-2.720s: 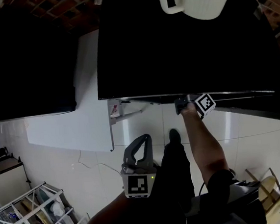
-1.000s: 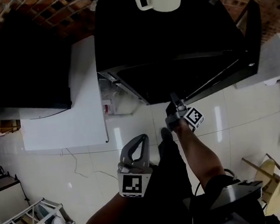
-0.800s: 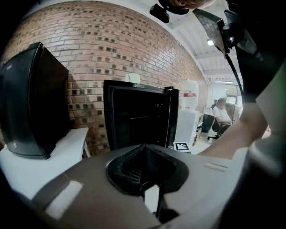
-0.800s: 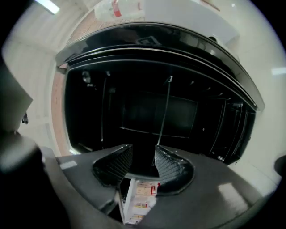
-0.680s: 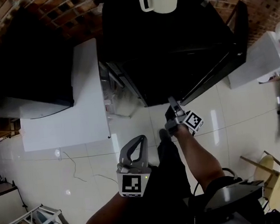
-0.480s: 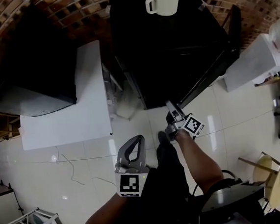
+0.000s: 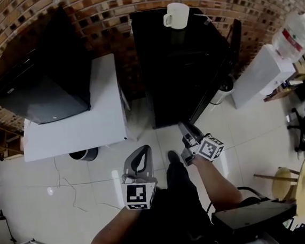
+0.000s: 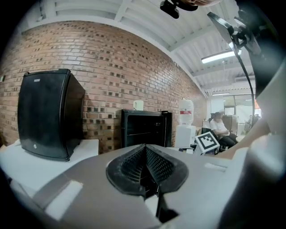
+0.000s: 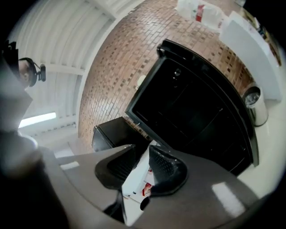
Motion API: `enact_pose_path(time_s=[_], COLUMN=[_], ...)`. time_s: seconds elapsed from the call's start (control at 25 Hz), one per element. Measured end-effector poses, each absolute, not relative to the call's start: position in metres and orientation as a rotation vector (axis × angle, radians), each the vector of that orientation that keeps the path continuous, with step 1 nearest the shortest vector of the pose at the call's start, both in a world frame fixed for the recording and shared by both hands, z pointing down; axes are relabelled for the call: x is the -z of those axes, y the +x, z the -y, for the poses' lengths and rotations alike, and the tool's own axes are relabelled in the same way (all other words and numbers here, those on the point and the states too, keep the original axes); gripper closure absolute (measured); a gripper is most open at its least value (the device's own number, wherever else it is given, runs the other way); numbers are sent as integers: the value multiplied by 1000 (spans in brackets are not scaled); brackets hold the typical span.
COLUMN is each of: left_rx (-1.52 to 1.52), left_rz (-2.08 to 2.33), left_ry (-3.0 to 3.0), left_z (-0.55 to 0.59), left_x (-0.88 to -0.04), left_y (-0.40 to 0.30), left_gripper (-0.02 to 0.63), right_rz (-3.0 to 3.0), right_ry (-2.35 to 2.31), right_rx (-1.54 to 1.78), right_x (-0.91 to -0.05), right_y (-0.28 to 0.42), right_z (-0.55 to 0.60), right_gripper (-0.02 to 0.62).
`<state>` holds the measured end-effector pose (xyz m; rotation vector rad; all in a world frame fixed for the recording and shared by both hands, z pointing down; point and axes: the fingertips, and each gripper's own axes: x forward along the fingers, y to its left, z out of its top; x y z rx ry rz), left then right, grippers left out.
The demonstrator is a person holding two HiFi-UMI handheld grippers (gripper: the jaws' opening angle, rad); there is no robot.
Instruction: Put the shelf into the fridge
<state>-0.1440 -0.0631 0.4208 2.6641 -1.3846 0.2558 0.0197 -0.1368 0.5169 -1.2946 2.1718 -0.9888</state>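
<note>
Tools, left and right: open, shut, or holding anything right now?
Left grey tool: shut, nothing between its jaws.
Right grey tool: jaws apart and closing, nothing held.

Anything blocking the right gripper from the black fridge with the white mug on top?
Nothing visible. The black fridge has its door standing open to the right. Only white floor tile lies between its front and the right gripper, whose empty jaws are closing.

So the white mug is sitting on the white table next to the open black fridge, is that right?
Not quite. The white mug stands on top of the open black fridge, not on the white table beside it. The head view shows this.
</note>
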Motion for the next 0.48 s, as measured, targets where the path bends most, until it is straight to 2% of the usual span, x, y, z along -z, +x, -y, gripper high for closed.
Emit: enact_pose_path(time_s=[0.28, 0.48], left_rx=[-190, -207], left_rz=[1363, 1318], left_ry=[2600, 2602], left_z=[45, 32], left_x=[-422, -421], left_y=[-165, -156], left_gripper=[612, 612], right_rz=[-2441, -2523], right_ry=[-1388, -1593], right_rx=[750, 608], right_x=[-442, -413], right_y=[-4, 30], right_z=[80, 52], right_gripper=[494, 510])
